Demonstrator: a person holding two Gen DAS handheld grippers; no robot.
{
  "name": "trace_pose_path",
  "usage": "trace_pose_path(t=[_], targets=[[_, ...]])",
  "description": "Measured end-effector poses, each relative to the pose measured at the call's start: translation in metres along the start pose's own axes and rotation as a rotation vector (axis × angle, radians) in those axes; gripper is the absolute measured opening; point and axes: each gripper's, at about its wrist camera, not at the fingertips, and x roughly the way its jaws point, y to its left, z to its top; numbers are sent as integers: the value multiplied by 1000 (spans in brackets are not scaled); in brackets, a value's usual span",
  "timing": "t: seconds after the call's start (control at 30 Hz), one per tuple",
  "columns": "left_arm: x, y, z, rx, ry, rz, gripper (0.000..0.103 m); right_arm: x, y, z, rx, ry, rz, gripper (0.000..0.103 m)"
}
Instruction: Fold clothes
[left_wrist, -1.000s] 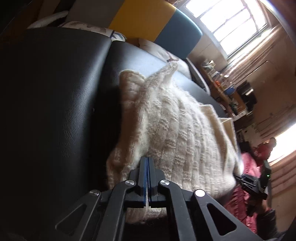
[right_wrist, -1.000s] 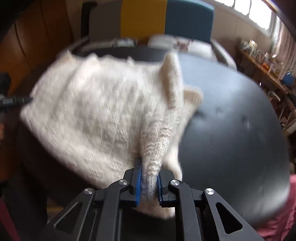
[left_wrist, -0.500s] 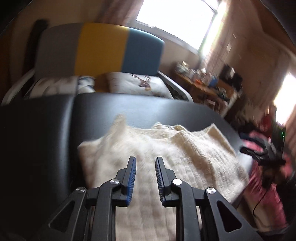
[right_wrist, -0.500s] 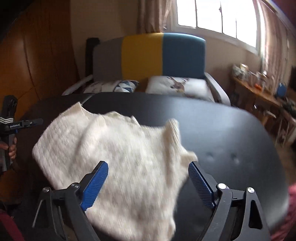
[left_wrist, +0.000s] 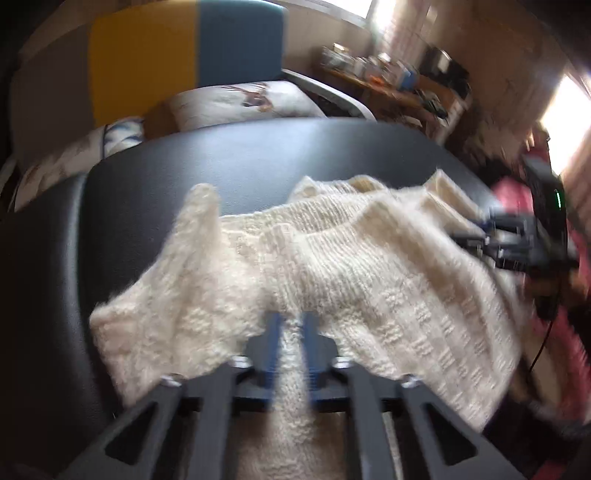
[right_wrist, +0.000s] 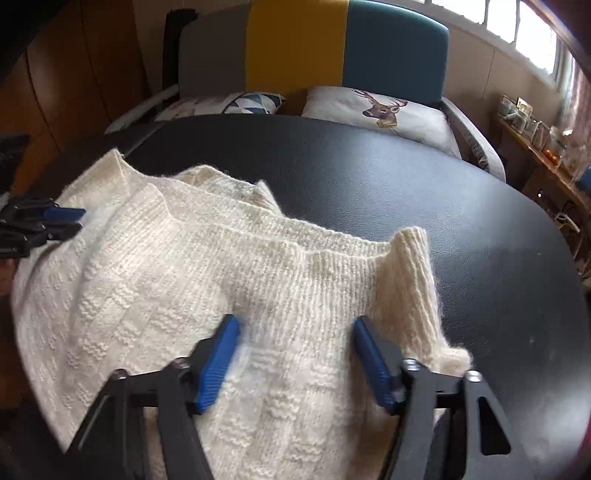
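Left wrist view: a cream knitted sweater (left_wrist: 369, 280) is spread in rumpled folds on a black table (left_wrist: 258, 155), directly ahead of the left gripper (left_wrist: 291, 332). A ridge of the knit is pinched between that gripper's blue pads, jaws narrow after just closing, and the fabric is seen running back between the fingers toward the camera. The frame is motion-blurred. Ahead and to the right of the claw, at the sweater's far edge, the right gripper (left_wrist: 476, 236) is seen as a dark blur over the knit.

Right wrist view: the same sweater (right_wrist: 184, 280) is seen below and ahead of the right gripper (right_wrist: 295, 354). Its jaws are held about half apart after just closing partway; knit is seen between the blue pads (right_wrist: 218, 365), but they are not pressed on it, nothing is gripped. A ribbed cuff or corner (right_wrist: 413, 266) is stood up just ahead-right of the right finger. To the far left of this claw the left gripper (right_wrist: 66, 218) is seen at the sweater's edge.

Beyond the table (right_wrist: 406, 192), straight ahead of both claws, a grey-yellow-teal sofa (right_wrist: 295, 44) is seen, with a deer-print cushion (right_wrist: 384, 110) and a triangle-print cushion (right_wrist: 251, 103) on it. A cluttered shelf (right_wrist: 535, 136) is noted far right under a window.
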Motion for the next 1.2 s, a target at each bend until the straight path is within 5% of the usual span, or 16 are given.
trace_pose_path(t=[0.07,0.2,0.37,0.57,0.7,1.0,1.03,1.1,1.13,1.2], targets=[[-19,10,-1,-110,-100,-23,4,-5,4,-3,-10,-12,10,15],[-48,21,-2,-258,-311,-74,4,-25,15,3,-92,-68,-87,12],[17,19,3,-253,-149,13,12,-15,-3,-4,37,-91,-170,8],[-7,21,-3,-274,-205,-19,13,-4,-8,-21,104,-98,-161,12],[-51,27,-6,-193,-313,125,19,-6,-14,-24,148,-121,-121,13],[-5,36,14,20,-70,170,31,-2,-22,-24,209,-136,-60,16],[-3,39,14,5,-67,162,32,-3,-22,-24,209,-138,-61,16],[0,44,15,-24,-60,146,13,-3,-23,-25,213,-140,-57,16],[-11,52,15,-98,-103,143,5,-3,-24,-25,217,-142,-54,16],[-14,78,6,-261,-121,127,5,-4,-25,-26,224,-148,-50,16]])
